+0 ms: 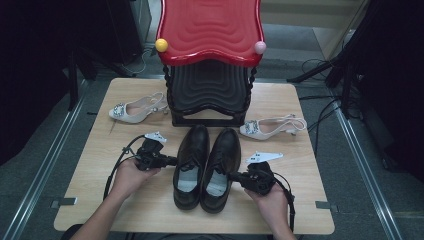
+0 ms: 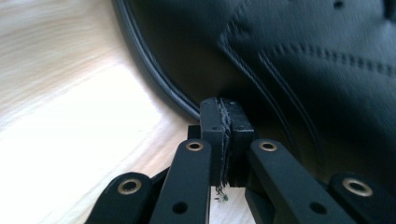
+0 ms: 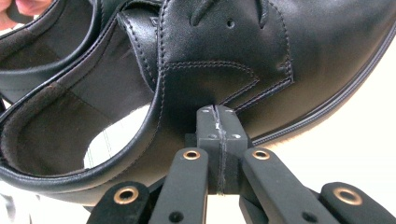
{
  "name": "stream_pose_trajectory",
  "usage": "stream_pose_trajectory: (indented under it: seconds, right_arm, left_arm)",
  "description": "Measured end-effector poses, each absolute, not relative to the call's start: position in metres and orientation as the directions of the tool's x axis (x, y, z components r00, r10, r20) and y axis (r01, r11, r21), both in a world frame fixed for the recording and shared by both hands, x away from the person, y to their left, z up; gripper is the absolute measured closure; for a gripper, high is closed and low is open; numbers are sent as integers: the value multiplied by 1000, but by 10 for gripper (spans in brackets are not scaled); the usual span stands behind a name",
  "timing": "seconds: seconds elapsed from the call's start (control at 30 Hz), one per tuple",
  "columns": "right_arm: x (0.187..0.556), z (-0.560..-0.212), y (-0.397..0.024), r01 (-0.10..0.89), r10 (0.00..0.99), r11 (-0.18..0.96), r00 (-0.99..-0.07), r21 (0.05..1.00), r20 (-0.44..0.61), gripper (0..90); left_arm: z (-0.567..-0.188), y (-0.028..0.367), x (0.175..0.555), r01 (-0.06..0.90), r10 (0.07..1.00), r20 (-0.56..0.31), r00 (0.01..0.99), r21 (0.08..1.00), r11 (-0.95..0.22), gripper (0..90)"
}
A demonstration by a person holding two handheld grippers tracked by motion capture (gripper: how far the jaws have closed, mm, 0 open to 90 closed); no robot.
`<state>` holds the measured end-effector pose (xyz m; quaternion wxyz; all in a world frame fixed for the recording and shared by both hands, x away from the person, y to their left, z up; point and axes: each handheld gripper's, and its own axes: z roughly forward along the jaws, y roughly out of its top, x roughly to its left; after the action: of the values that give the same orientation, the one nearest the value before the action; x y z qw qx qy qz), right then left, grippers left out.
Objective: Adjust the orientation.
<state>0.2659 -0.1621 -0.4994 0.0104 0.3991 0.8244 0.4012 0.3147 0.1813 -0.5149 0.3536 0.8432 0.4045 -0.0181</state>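
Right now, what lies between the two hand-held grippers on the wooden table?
In the high view, a pair of black leather lace-up shoes stands side by side between the left hand-held gripper and the right hand-held gripper.

Recording studio or lab, tripod legs [image 1: 320, 70], floor cables [image 1: 327, 107], metal rails [image 1: 45, 155], dark surround

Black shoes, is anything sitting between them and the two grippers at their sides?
Nothing visible does. The left gripper, jaws shut, has its tip right at the left black shoe; the right gripper, also shut, has its tip at the right black shoe.
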Motion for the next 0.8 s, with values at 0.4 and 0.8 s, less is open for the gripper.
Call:
stream_pose_trajectory:
  seconds: [0.4, 0.8]
  right_arm:
    - [278, -500, -165, 664, 673, 322, -662, 675, 330, 900]
    - [294, -499, -172, 666, 703, 314, -642, 677, 305, 900]
  left_arm:
    - [-514, 182, 308, 725, 661, -370, 653, 558, -405, 900]
    - [-515, 174, 292, 710, 622, -390, 679, 564, -421, 900]
